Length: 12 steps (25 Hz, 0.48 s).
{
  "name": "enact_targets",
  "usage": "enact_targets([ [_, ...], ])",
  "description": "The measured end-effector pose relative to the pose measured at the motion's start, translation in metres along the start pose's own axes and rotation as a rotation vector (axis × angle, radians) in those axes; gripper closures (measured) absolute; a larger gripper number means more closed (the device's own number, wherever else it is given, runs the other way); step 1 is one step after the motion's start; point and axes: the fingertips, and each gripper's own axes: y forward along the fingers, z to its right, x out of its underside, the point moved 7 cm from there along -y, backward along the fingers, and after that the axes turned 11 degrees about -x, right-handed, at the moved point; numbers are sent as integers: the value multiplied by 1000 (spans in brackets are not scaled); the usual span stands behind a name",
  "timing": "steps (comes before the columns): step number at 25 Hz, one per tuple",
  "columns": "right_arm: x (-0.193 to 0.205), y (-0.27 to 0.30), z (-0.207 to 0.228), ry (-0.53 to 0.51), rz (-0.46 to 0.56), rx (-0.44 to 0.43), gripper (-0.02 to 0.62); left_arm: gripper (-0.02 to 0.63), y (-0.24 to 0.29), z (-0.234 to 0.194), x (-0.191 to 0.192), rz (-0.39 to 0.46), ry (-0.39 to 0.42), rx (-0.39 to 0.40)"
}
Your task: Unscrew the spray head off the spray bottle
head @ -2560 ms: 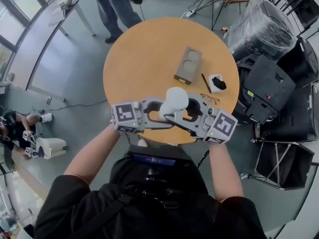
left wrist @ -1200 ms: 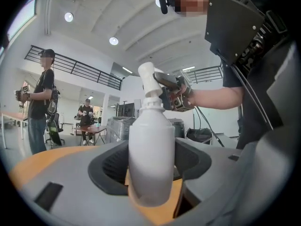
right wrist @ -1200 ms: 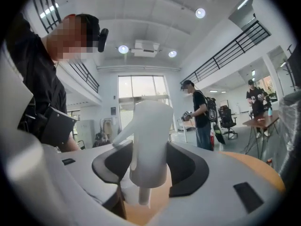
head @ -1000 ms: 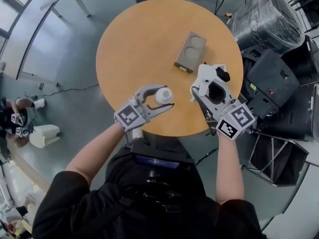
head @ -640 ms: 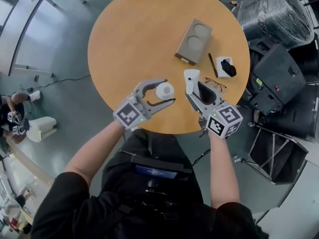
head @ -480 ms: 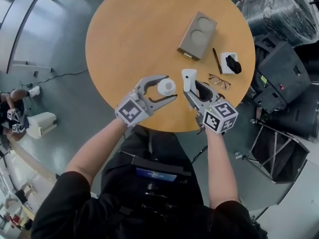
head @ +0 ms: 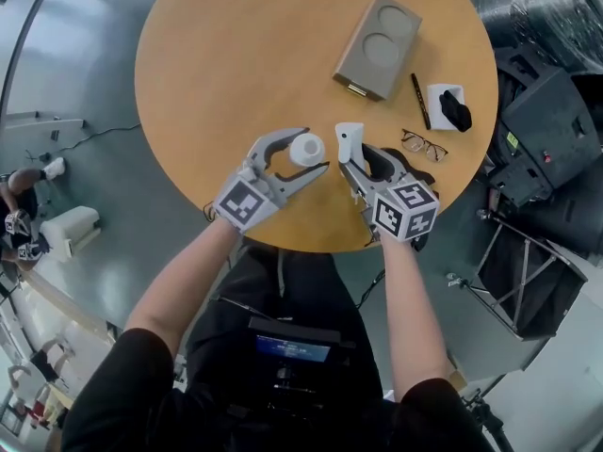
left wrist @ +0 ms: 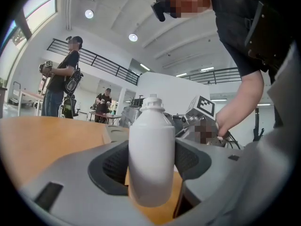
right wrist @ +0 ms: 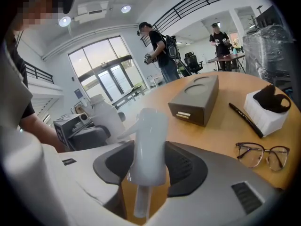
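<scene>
A white spray bottle point(head: 304, 149) with a bare threaded neck stands upright between the jaws of my left gripper point(head: 313, 151), low over the round wooden table point(head: 226, 64). In the left gripper view the bottle point(left wrist: 151, 149) is pressed by both pads of the left gripper point(left wrist: 151, 171). To its right, the right gripper point(head: 356, 158) is shut on the separate white spray head point(head: 350, 141). In the right gripper view the spray head point(right wrist: 149, 140) sits between the pads of the right gripper point(right wrist: 149, 168), its dip tube point(right wrist: 140, 204) hanging below. The bottle point(right wrist: 106, 117) shows there at the left.
A grey box point(head: 378, 34) with two round recesses lies at the table's far side. A pen point(head: 419, 100), a white block with a black object point(head: 449, 107) and glasses point(head: 424, 145) lie to the right. The near table edge runs just under both grippers. People stand in the background.
In the earliest frame both grippers met at the bottle with its head on. Since then they have parted, bottle at the left, spray head at the right, and both have sunk towards the table.
</scene>
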Motion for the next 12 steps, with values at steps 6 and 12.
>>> enact_targets([
  [6,21,24,24,8,-54,39,374,298,24,-12,38,-23,26,-19],
  [12,35,37,36,16,-91,53,374,299,28,-10,64,-87,62,-39],
])
